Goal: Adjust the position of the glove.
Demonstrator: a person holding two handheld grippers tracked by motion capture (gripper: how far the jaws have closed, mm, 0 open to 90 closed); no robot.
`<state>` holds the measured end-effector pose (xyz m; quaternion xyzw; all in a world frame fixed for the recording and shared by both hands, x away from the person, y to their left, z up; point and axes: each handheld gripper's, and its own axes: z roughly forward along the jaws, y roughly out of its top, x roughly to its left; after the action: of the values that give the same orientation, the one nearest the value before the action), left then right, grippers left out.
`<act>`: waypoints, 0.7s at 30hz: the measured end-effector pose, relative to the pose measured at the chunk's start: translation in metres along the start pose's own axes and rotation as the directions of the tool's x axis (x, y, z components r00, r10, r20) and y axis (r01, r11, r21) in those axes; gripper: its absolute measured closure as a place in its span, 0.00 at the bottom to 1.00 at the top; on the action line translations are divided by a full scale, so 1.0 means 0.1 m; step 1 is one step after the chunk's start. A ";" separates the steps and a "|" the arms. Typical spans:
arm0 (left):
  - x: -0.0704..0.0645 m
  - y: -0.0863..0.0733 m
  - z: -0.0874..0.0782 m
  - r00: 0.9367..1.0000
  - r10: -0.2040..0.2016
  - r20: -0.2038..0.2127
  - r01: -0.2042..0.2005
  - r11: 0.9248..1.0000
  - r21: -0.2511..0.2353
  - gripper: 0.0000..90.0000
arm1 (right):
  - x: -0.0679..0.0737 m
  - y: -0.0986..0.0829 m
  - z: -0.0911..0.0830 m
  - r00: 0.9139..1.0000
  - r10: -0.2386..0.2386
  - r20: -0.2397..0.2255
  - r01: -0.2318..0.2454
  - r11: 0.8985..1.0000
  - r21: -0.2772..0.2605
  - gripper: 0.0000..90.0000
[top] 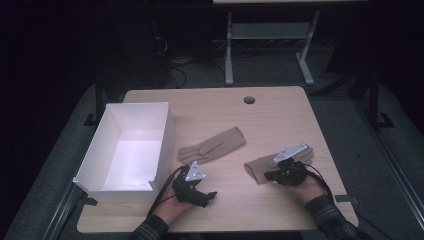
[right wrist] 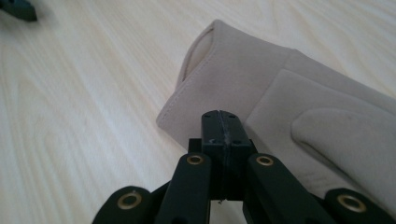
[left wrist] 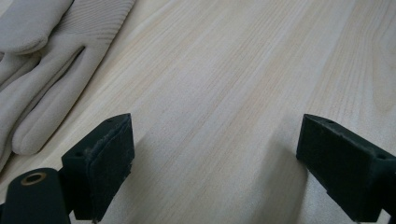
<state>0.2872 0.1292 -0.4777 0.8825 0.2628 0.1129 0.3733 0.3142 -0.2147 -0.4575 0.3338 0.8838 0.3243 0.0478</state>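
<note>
Two beige gloves lie on the wooden table (top: 280,115). One glove (top: 212,146) rests flat at the middle, its fingers toward the box; it fills the top left of the left gripper view (left wrist: 37,70). The other glove (top: 257,167) lies at the right, cuff opening to the left (right wrist: 280,93). My left gripper (top: 210,196) (left wrist: 215,163) is open over bare wood near the front edge, nothing between its jaws. My right gripper (top: 270,175) (right wrist: 222,121) is shut, its tips over the second glove's cuff edge; no fabric shows between the pads.
An open white box (top: 100,150) stands on the left of the table, with nothing visible inside. A round cable hole (top: 249,100) is near the far edge. A second table's legs (top: 229,55) stand on the floor behind.
</note>
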 end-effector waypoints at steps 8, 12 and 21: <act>0.00 0.00 0.00 1.000 0.000 0.000 0.000 1.000 0.000 0.12 | -0.02 -0.23 -0.19 0.999 0.038 0.010 -0.038 0.999 0.006 1.00; 0.00 0.00 0.00 1.000 -0.001 0.000 0.001 1.000 0.001 0.12 | -0.03 -0.33 -0.27 0.998 0.053 0.026 -0.053 0.999 0.004 1.00; 0.00 0.00 0.00 1.000 -0.003 0.001 0.003 1.000 0.004 0.12 | -0.02 -0.55 -0.45 0.995 0.085 0.059 -0.085 0.996 0.001 1.00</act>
<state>0.2870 0.1293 -0.4777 0.8829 0.2642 0.1113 0.3718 0.2714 -0.2719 -0.4556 0.3806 0.8676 0.3145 0.0592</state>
